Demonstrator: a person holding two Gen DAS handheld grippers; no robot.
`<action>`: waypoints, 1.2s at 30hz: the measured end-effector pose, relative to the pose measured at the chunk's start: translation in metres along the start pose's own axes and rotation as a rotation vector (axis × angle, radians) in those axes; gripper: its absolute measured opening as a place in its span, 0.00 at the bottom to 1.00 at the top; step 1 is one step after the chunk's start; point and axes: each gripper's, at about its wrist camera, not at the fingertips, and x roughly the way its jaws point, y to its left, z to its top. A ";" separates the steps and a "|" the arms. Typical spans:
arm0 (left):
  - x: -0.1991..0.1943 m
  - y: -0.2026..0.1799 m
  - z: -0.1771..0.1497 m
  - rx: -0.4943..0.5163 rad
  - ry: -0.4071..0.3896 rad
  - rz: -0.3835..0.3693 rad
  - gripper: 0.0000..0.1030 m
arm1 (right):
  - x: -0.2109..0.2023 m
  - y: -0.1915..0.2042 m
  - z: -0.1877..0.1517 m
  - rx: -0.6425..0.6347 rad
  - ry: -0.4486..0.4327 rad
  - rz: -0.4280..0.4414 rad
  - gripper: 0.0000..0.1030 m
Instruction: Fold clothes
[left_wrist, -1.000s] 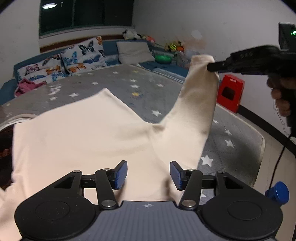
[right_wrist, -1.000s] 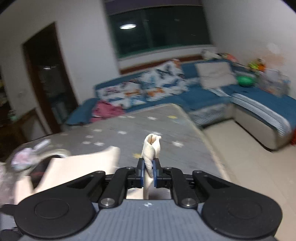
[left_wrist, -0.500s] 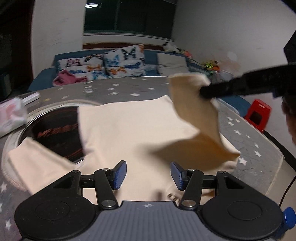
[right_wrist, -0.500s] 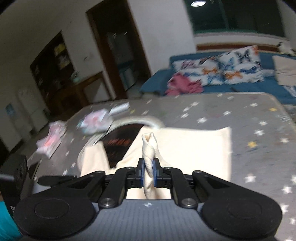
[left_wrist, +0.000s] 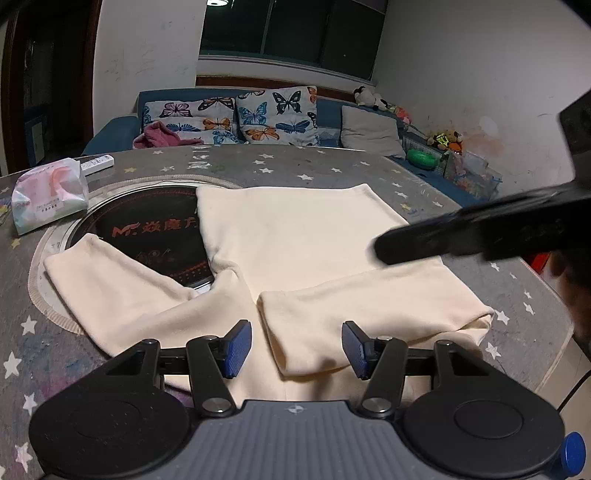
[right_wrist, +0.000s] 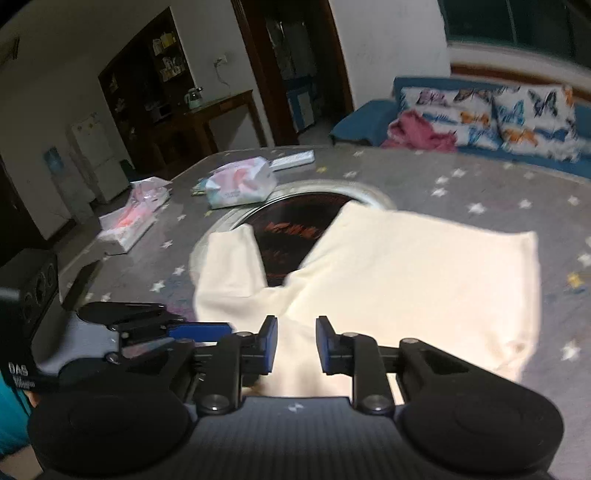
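The left gripper (left_wrist: 295, 343) hangs low over the near edge of the cream garment (left_wrist: 295, 236), its blue pads parted and nothing between them. The right gripper (right_wrist: 293, 345) is likewise spread and empty, with cloth showing through the gap but not pinched; in the left wrist view its dark fingers cross at about 3 o'clock, above the garment's right side.

Just ahead of the left gripper, at 12 o'clock, lies the folded sleeve (left_wrist: 369, 310), laid across the body with its long axis running roughly 9 to 3 o'clock and its cuff end almost between the left pads. At 10 o'clock the other sleeve (left_wrist: 110, 284) is not yet folded. It stretches away toward the upper left, its long axis running from about 4 to 10 o'clock, its far end resting over the rim of the round inset hotplate (left_wrist: 155, 236) in the star-patterned table (left_wrist: 332, 166).

Judging from this, the unfolded sleeve is the next thing to bring in, and the left gripper is the nearer one; it would need to travel toward 10 o'clock and take the cuff, then carry it toward 3 o'clock over the body.

Farther off at 10 o'clock sits a tissue pack (left_wrist: 48, 195), and beyond the table a sofa (left_wrist: 332, 110) with butterfly cushions.
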 end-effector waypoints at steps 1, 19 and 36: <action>0.000 0.000 -0.001 -0.004 -0.001 0.001 0.56 | -0.007 -0.004 0.000 -0.014 0.001 -0.023 0.21; 0.029 -0.018 0.000 0.064 0.059 -0.047 0.36 | -0.027 -0.079 -0.068 0.045 0.129 -0.266 0.21; 0.041 0.006 0.017 -0.029 0.014 -0.034 0.37 | 0.014 -0.089 -0.041 -0.002 0.083 -0.299 0.14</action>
